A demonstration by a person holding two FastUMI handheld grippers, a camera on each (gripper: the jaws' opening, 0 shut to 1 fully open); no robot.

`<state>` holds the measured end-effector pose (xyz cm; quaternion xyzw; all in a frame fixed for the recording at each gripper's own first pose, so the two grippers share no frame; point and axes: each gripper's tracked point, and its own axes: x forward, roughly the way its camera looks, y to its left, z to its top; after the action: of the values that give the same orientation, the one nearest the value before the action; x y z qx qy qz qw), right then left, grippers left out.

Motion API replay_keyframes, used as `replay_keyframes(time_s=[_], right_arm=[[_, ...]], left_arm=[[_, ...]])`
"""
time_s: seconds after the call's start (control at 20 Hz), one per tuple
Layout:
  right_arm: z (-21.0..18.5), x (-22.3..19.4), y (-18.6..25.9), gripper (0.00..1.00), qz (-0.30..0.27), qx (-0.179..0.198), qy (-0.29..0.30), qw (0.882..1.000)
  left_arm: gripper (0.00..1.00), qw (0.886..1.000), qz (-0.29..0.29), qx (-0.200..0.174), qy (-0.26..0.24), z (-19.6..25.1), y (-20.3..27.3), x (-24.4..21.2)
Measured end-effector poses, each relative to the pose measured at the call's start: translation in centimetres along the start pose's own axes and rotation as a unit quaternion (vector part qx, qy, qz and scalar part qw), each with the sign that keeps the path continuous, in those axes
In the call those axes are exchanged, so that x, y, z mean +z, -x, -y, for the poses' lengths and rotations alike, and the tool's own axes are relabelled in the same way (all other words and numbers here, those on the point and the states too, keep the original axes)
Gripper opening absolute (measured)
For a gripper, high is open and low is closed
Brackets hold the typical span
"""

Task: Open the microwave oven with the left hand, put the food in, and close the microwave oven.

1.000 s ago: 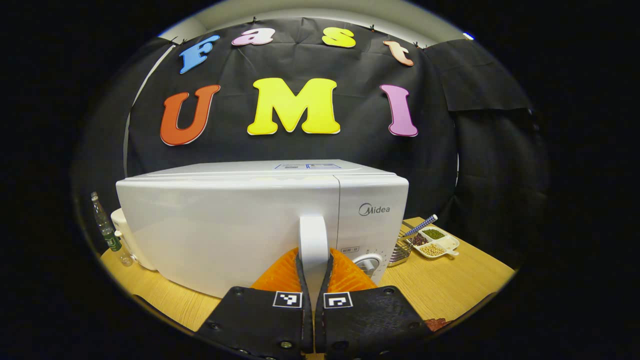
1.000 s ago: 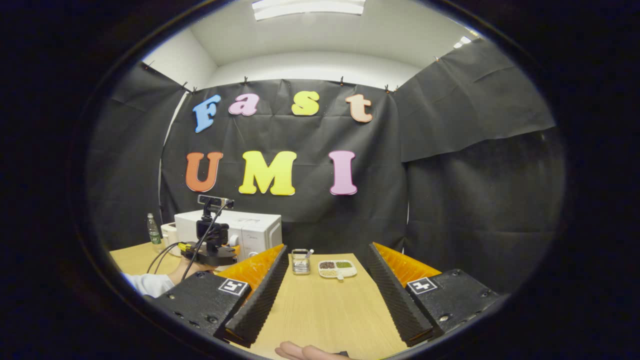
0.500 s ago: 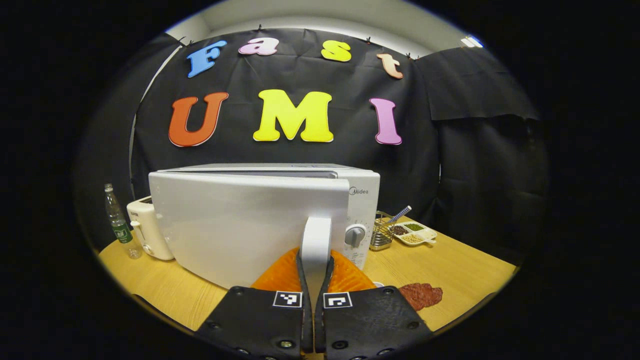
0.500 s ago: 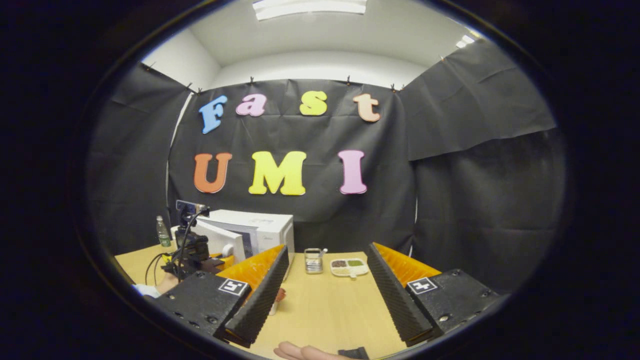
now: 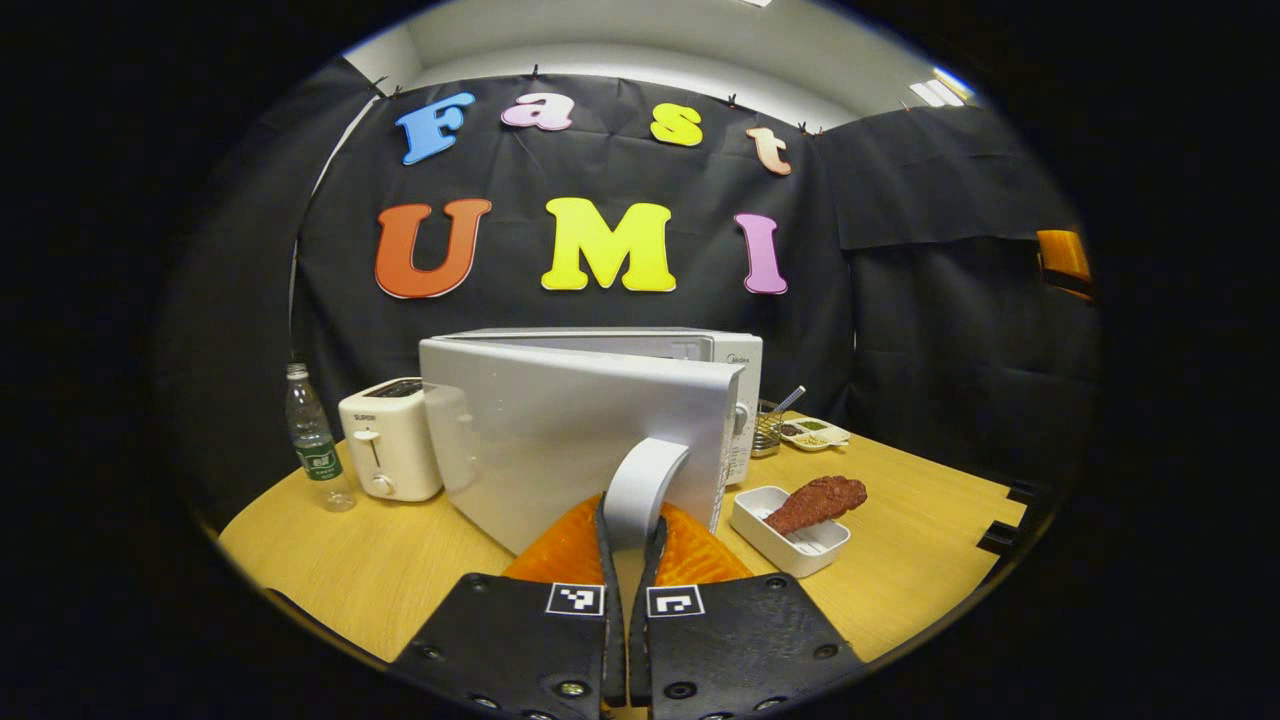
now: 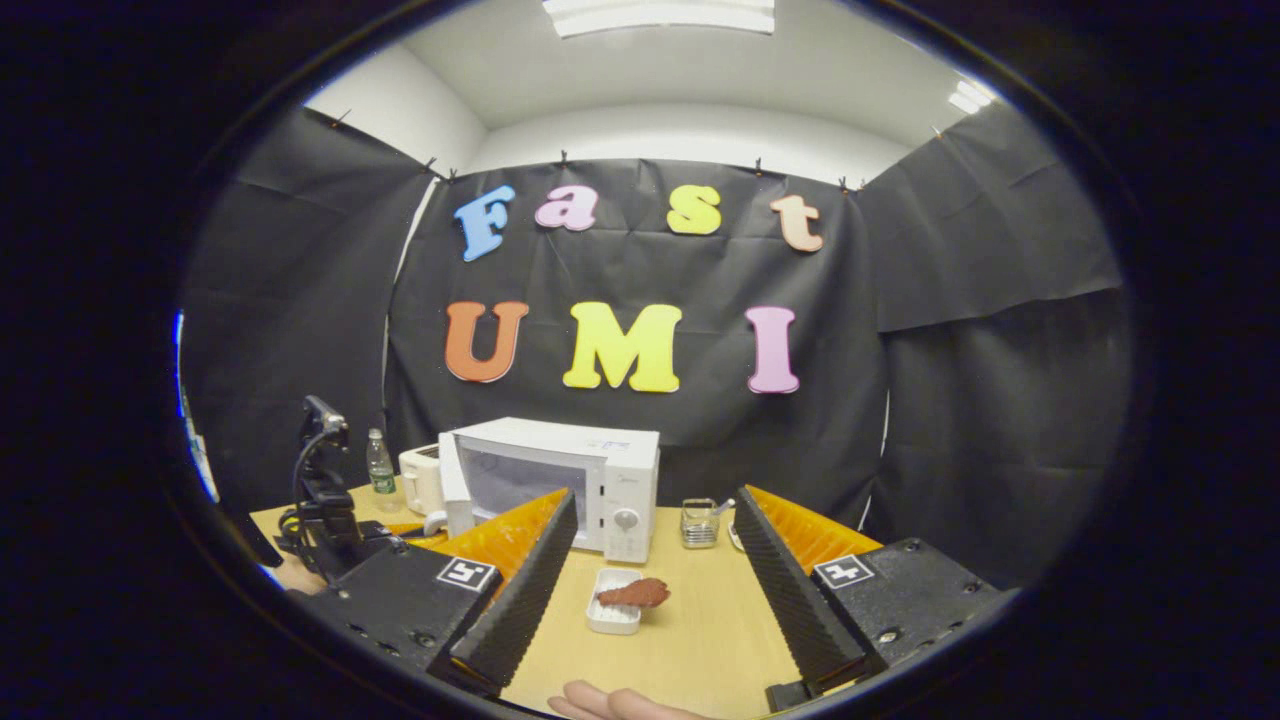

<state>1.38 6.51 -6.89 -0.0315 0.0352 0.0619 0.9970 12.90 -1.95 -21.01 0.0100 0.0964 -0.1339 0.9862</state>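
The white microwave oven [image 5: 700,345] stands far on the tabletop [image 5: 380,570], its door [image 5: 570,430] swung partly open. The left gripper [image 5: 627,530] fingers pinch the door's white handle [image 5: 640,480]. A reddish-brown piece of food [image 5: 818,502] lies in a white tray [image 5: 790,525] right of the door. The right gripper [image 6: 650,560] fingers are spread over bare tabletop. The door hides the oven cavity in the left gripper view

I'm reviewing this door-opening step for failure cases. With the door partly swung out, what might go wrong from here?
1. The left gripper is shut on the door handle; if it slips off, the microwave door may stop short of fully open.
2. The white tray holding the food sits close in front of the microwave; a careless move might knock it.
3. The right gripper hangs open above the table, nothing held; the food could roll off the tray when lifted.
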Motion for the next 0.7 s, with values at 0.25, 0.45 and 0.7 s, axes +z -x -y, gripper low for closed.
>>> replay_keyframes(time_s=[0.25,0.45,0.7], right_arm=[[-6.8,0.4,-0.3,0.92,0.008,0.037,0.009,0.999],[-10.5,0.2,-0.5,0.96,0.029,0.062,0.011,0.998],[-11.7,-1.0,-1.5,0.96,0.026,0.058,0.027,0.998]], left_arm=[[0.01,0.999,0.011,0.043,-0.002,-7.6,5.0,-0.7],[0.01,0.997,0.011,0.080,0.012,-13.7,7.4,-1.3],[0.02,0.997,0.013,0.069,0.013,-15.8,7.9,-1.1]])
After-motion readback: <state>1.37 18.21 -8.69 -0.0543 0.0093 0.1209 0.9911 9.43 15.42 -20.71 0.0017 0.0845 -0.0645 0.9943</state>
